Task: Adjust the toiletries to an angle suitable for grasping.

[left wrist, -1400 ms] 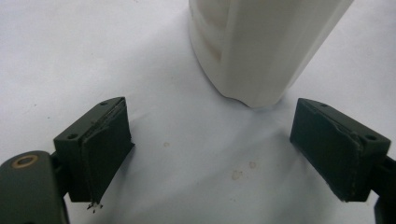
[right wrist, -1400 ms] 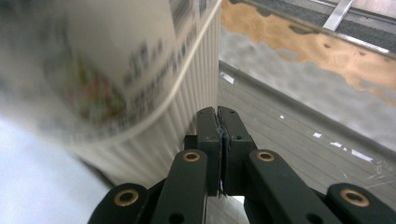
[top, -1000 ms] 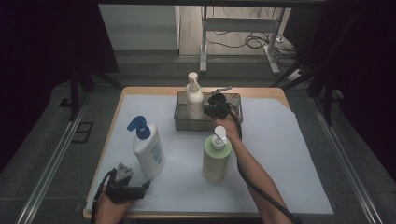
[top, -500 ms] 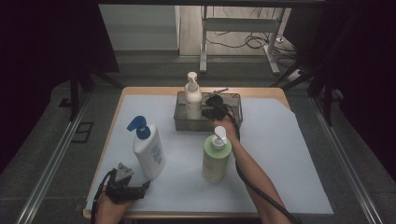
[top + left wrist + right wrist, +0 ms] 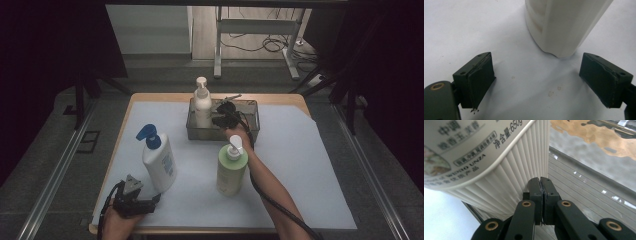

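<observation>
At the lower left of the high view, the left gripper is resting on the white table cover, just beside the blue-capped white pump bottle. In the left gripper view its jaws are standing spread wide with nothing between them, and the bottle's rounded base is sitting just ahead of the gap, apart from both pads. Compared with the earlier frames this hand is keeping the same spot, so the bottle is not yet being picked up.

A little farther in, near the middle of the high view, the green pump bottle is standing upright, and the person's right forearm is passing just to its right, close enough that a sideways sweep could tip it.

Farther still, at the upper middle, the right gripper is sitting inside the clear rectangular tray, beside the cream pump bottle that is standing in the tray's left part. In the right gripper view its jaws are pressed together on nothing, with the ribbed side of the cream bottle lying right against them. Since a second ago this gripper is barely shifting, so I judge that this bottle is placed and the hand is free to draw back.

The tray's right half is offering open room, and the broad cover at the right of the frame is free for a retreat.
</observation>
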### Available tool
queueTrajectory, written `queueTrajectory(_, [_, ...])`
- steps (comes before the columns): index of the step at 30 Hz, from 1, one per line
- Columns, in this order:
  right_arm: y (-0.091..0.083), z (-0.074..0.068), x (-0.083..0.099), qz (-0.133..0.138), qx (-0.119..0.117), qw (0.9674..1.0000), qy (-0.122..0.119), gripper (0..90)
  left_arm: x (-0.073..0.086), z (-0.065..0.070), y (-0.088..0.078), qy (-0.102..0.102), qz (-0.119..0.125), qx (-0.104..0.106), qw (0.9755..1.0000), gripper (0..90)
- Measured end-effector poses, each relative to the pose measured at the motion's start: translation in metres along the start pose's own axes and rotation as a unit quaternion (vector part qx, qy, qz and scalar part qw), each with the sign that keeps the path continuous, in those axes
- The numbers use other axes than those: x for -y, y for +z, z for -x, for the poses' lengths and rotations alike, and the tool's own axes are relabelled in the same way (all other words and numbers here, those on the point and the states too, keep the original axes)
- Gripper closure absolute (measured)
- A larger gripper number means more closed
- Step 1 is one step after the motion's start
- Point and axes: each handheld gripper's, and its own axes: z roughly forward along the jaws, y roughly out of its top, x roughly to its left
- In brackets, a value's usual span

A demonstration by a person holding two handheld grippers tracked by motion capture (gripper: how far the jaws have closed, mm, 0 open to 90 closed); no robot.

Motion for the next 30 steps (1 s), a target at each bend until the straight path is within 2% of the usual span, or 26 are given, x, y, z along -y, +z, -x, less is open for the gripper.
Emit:
queueTrajectory(13, [0.005, -0.01, -0.005, -0.001, -0.015, 0.9998, -0.011, 86.8, 0.0, 0.0, 0.0, 0.0, 0.0, 0.0, 1.0, 11.9])
queueTrajectory(20, [0.006, -0.016, -0.009, 0.003, -0.035, 0.9992, -0.018, 88.1, 0.0, 0.0, 0.0, 0.0, 0.0, 0.0, 1.0, 11.9])
queueTrajectory(22, [0.007, -0.019, -0.01, 0.001, -0.029, 0.9993, -0.025, 89.3, 0.0, 0.0, 0.0, 0.0, 0.0, 0.0, 1.0, 11.9])
queueTrajectory(26, [0.007, -0.017, -0.009, 0.004, -0.037, 0.999, -0.024, 89.3, 0.0, 0.0, 0.0, 0.0, 0.0, 0.0, 1.0, 11.9])
queueTrajectory(30, [0.007, -0.018, -0.01, 0.004, -0.035, 0.9991, -0.023, 89.5, 0.0, 0.0, 0.0, 0.0, 0.0, 0.0, 1.0, 11.9])
